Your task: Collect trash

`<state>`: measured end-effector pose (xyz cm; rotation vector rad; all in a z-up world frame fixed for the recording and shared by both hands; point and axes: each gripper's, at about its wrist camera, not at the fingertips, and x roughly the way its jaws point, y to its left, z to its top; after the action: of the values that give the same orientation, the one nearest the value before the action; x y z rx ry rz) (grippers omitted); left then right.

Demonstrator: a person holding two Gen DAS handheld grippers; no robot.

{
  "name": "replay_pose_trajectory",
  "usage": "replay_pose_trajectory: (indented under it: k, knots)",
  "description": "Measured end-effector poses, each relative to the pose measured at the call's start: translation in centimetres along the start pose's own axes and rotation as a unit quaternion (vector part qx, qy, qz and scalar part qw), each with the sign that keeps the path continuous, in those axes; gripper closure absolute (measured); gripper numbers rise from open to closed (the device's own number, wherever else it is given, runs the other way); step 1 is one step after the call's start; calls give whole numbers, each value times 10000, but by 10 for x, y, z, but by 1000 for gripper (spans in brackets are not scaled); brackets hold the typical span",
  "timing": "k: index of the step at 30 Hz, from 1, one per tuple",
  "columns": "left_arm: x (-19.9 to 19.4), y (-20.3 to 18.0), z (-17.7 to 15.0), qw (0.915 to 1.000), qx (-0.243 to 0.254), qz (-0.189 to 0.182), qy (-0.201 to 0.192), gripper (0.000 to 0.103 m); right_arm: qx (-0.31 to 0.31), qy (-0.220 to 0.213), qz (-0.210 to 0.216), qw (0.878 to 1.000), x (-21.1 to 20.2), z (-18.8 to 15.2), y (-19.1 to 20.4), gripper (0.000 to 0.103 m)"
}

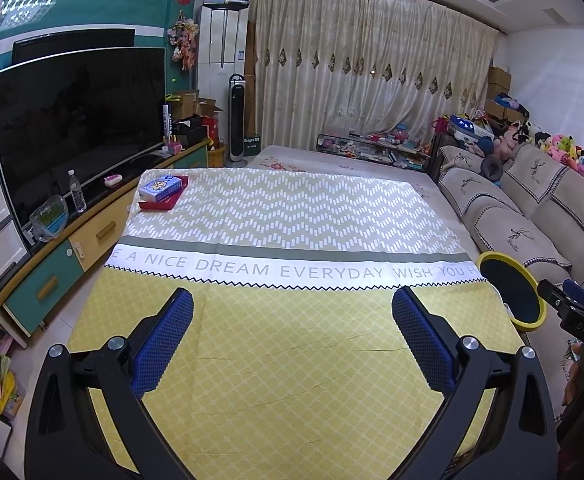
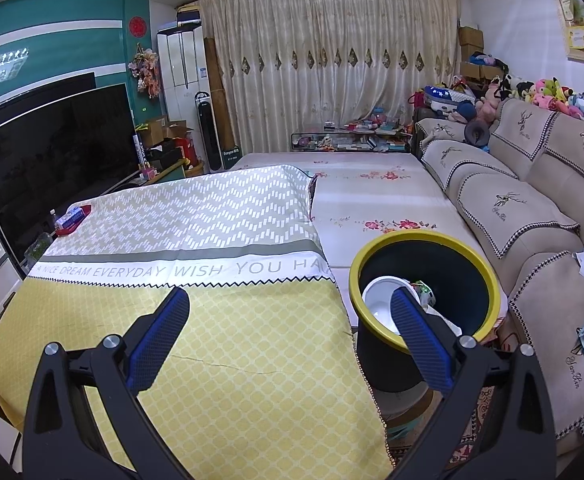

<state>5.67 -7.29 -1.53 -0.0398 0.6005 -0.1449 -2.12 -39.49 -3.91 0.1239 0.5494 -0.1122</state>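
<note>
Both the left gripper [image 1: 292, 320] and the right gripper [image 2: 290, 320] are wide and hold nothing; the right finger [image 2: 419, 340] partly hides the white trash [image 2: 377, 304] in the bin [image 2: 487, 280].

a yellow-rimmed dark bin [image 2: 427, 300] stands upright beside the bed, holding a white cup [image 2: 379, 304] and wrappers [image 2: 425, 294].

I see a yellow lattice-patterned tablecloth [image 1: 292, 360] with a white-and-olive chevron band. My bin [image 2: 427, 292] is dark with a yellow rim. The tray [image 1: 164, 199] is red.
</note>
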Motion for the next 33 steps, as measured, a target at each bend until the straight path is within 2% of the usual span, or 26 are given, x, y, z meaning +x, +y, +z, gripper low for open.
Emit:
replay_pose_trajectory:
  k: [17, 20, 22, 29, 33]
  knots:
    - [14, -2, 0, 9999, 43, -54, 153, 5, -3, 57, 0, 10000, 4, -1, 1, 7]
    - [17, 3, 1, 9996, -73, -221, 164, 5, 4, 63, 4, 10000, 4, -2, 0, 7]
    - [16, 7, 0, 9987, -186, -467, 9, 5, 14, 81, 15, 10000, 5, -2, 0, 7]
    - [35, 16, 13, 9998, -7, -155, 153, 5, -186, 226, 125, 9995, 20, 8, 12, 7]
    - [79, 36, 33, 9990, 118, 75, 430, 5, -367, 379, 261, 9983, 50, 35, 31, 7]
